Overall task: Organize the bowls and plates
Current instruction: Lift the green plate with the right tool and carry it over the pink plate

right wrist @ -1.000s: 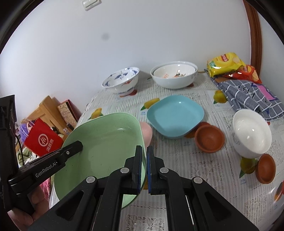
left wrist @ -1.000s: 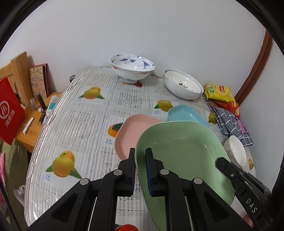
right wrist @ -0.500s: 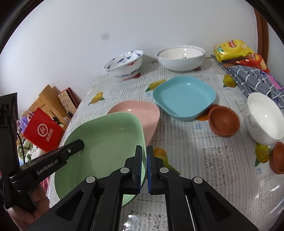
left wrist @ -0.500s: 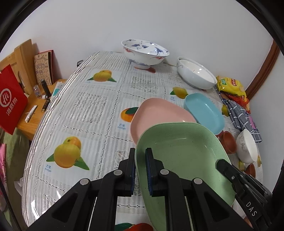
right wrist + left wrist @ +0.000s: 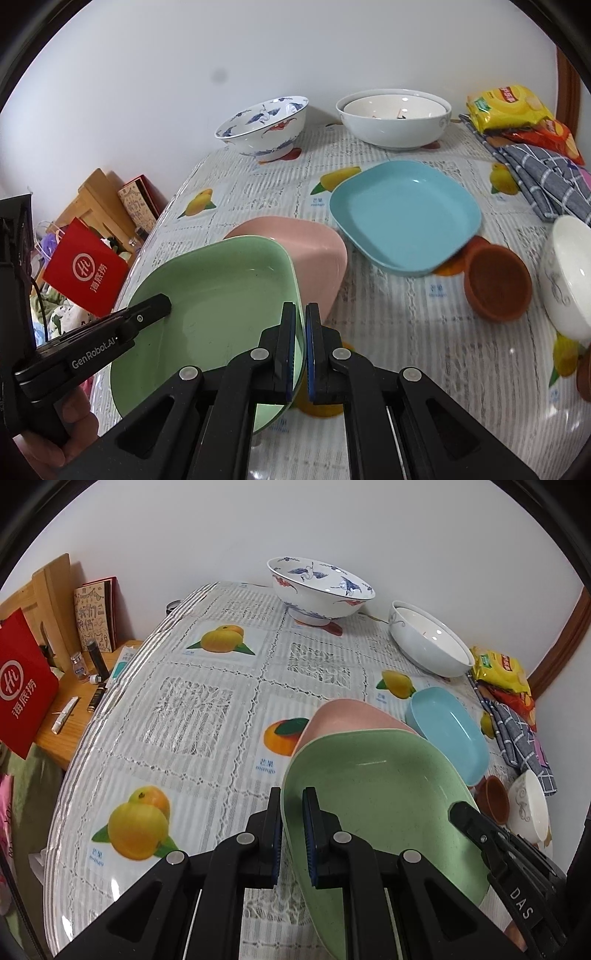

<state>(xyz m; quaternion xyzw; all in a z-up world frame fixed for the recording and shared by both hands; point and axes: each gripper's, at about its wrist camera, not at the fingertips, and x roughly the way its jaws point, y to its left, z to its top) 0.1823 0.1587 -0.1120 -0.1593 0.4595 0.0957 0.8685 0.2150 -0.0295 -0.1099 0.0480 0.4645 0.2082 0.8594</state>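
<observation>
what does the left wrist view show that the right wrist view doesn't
Only the left wrist view shows the wooden side table with a small bottle on it.

Only the right wrist view shows the hand holding the left tool, and the blue plate whole.

Both show the green plate gripped at opposite rims by the left tool and right tool, over the pink plate, plus the crane bowl, white bowl and red bag.

A yellow snack bag point(image 5: 506, 107) and a checked cloth point(image 5: 546, 181) lie at the desk's point(image 5: 207, 709) far right. Left of it, a red paper bag point(image 5: 22, 686) leans beside a wooden shelf point(image 5: 70, 716) with small bottles.
</observation>
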